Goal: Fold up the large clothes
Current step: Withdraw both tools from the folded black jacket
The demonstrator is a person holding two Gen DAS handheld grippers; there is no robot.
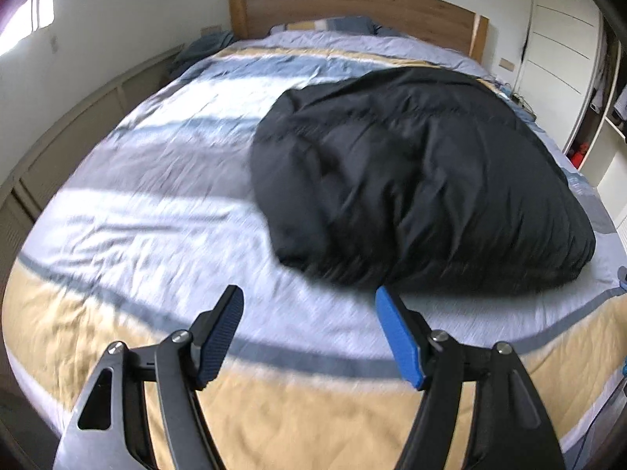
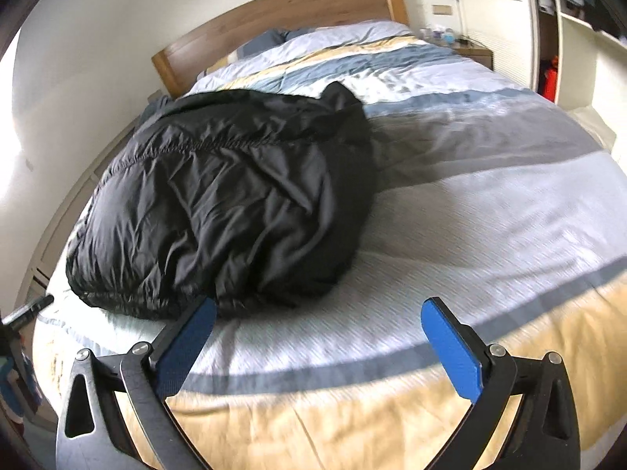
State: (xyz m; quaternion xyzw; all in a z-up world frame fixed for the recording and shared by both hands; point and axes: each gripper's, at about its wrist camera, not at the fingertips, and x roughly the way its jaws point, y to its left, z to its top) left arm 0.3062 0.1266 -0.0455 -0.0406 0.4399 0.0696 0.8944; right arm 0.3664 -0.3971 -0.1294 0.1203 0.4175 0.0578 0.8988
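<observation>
A bulky black quilted down jacket (image 1: 423, 180) lies bunched on a bed with a striped cover of pale blue, grey-blue and yellow bands (image 1: 156, 203). In the left wrist view it fills the centre right of the frame; in the right wrist view it sits centre left (image 2: 227, 203). The left gripper (image 1: 309, 301), at the bottom of its frame, has its blue-padded jaws spread apart with nothing between them, just short of the jacket's near edge. The right gripper (image 2: 319, 309) stands wide open and empty above the cover. A wooden headboard (image 1: 352, 4) spans the top of the frame.
</observation>
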